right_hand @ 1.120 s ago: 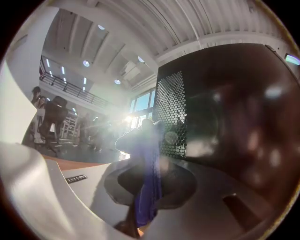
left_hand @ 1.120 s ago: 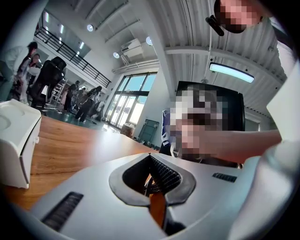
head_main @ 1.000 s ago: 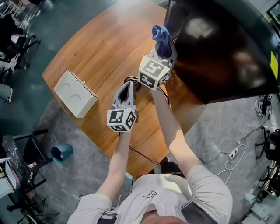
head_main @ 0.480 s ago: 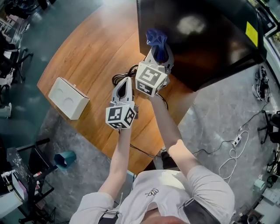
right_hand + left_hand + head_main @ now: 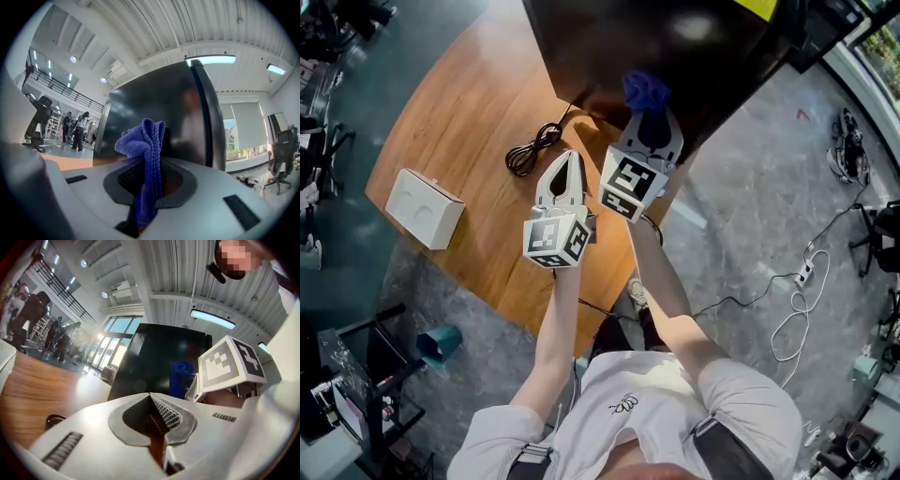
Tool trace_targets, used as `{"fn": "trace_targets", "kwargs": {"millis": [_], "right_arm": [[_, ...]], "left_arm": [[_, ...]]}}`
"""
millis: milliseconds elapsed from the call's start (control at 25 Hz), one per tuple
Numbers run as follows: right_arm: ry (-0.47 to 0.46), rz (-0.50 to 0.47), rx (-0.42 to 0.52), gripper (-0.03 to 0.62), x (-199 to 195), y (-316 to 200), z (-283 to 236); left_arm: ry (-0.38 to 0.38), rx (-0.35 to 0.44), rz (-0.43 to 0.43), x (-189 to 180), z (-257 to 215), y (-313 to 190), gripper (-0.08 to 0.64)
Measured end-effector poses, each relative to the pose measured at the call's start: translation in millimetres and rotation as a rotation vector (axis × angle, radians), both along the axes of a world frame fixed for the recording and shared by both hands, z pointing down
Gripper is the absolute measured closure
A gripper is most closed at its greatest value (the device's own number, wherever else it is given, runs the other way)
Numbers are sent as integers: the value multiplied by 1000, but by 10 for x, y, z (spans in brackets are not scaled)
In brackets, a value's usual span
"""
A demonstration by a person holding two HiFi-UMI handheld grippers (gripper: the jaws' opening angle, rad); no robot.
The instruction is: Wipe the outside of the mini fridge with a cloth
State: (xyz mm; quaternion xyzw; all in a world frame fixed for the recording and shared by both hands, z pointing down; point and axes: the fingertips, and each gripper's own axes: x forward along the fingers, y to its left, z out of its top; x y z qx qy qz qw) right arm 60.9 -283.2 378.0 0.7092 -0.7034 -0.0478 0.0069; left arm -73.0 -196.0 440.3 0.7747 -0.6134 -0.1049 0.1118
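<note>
Mini fridge (image 5: 609,47), black and glossy, stands on the far right part of a round wooden table (image 5: 459,122), with its near corner reaching out to the table's right edge. In the right gripper view the fridge (image 5: 154,103) fills the middle of the picture, a vented panel showing down its left side.

A blue cloth (image 5: 646,94) is pinched in the right gripper (image 5: 649,117). Its bunched end sticks out past the jaw tips and lies over the fridge's dark side, close to that near corner. The right gripper view shows the jaws clamped on the cloth (image 5: 146,154), which runs up between them and flares into a crumpled tuft just in front of the fridge. Whether the tuft touches the surface cannot be told.

The left gripper (image 5: 570,164) hangs just beside the right one, on its left and nearer the person, above the table's right part and pointing towards the fridge. In its own view the left gripper (image 5: 157,418) has its jaws together and nothing between them. Beyond them are the fridge (image 5: 159,357), the cloth (image 5: 180,378) and the right gripper's marker cube.

A coiled black cable (image 5: 532,148) lies on the table left of the grippers, near the fridge's front. A white box (image 5: 424,208) sits at the table's left edge, well apart from both. On the floor, a teal bin (image 5: 437,341) stands below the table's near edge.
</note>
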Motion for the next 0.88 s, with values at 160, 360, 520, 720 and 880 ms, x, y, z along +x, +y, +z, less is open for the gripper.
{"fn": "trace_targets", "kwargs": {"millis": [160, 360, 520, 720, 880], "right_arm": [[-3, 37, -5, 531, 390, 187, 3], [1, 60, -9, 531, 763, 373, -9], [4, 71, -10, 531, 1001, 454, -32], [-4, 101, -15, 531, 1229, 504, -21], [9, 102, -20, 531, 1266, 486, -2]], "left_arm": [[6, 12, 34, 298, -53, 84, 555], [-1, 25, 63, 603, -126, 120, 555], [-8, 34, 81, 822, -192, 150, 555], [-21, 43, 95, 979, -252, 190, 555], [-14, 37, 101, 1002, -220, 185, 555]]}}
